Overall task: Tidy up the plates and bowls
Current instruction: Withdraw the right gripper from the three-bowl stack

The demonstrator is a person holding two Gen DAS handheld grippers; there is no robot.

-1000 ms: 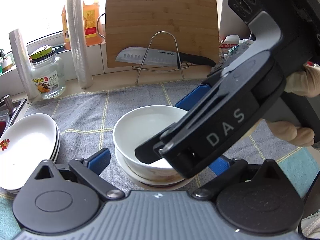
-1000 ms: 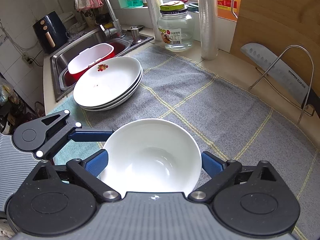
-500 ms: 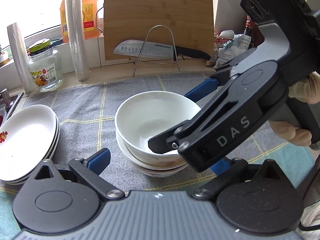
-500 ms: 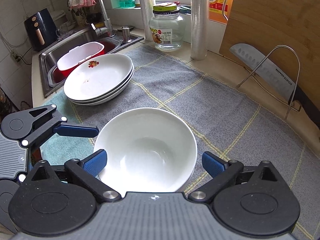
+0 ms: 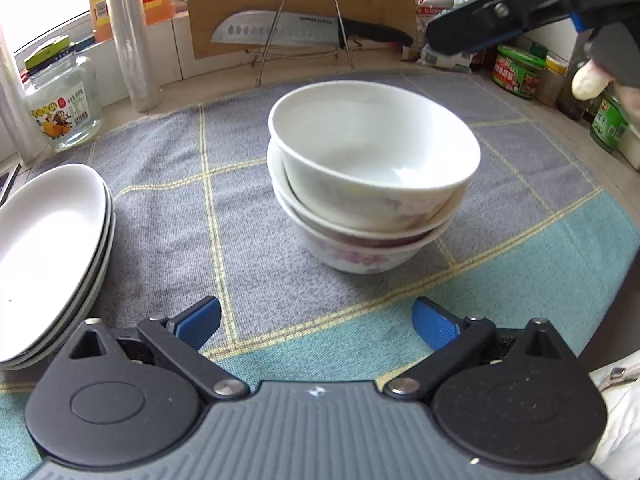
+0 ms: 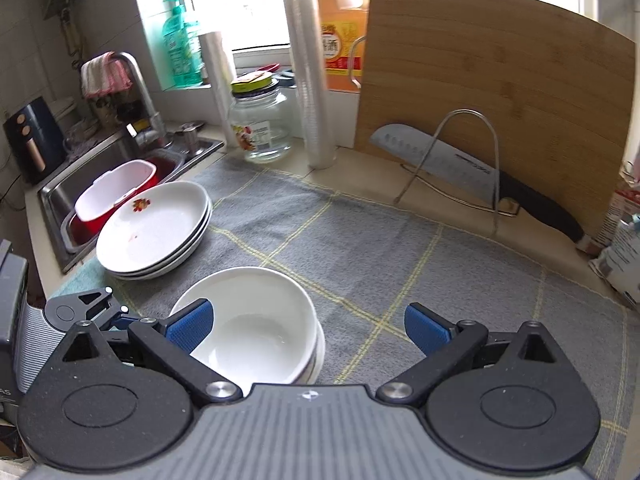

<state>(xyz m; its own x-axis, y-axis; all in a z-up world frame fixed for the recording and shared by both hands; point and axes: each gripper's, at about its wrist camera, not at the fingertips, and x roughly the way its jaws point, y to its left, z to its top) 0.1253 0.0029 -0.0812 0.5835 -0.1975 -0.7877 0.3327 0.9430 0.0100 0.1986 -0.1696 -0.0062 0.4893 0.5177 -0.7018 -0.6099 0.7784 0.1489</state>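
Both grippers, the right gripper (image 6: 306, 326) and left gripper (image 5: 316, 322), gape wide and empty; the top bowl (image 5: 374, 156) sits tilted in its stack, so best nudge it level.

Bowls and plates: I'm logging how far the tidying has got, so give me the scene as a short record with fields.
bowls: bowl stack, nested, top bowl tilted, on the cloth
plates: plate stack beside the sink
left gripper: open, holds nothing
right gripper: open, holds nothing, above the bowls
backdrop: knife on a wire rack, cutting board behind it
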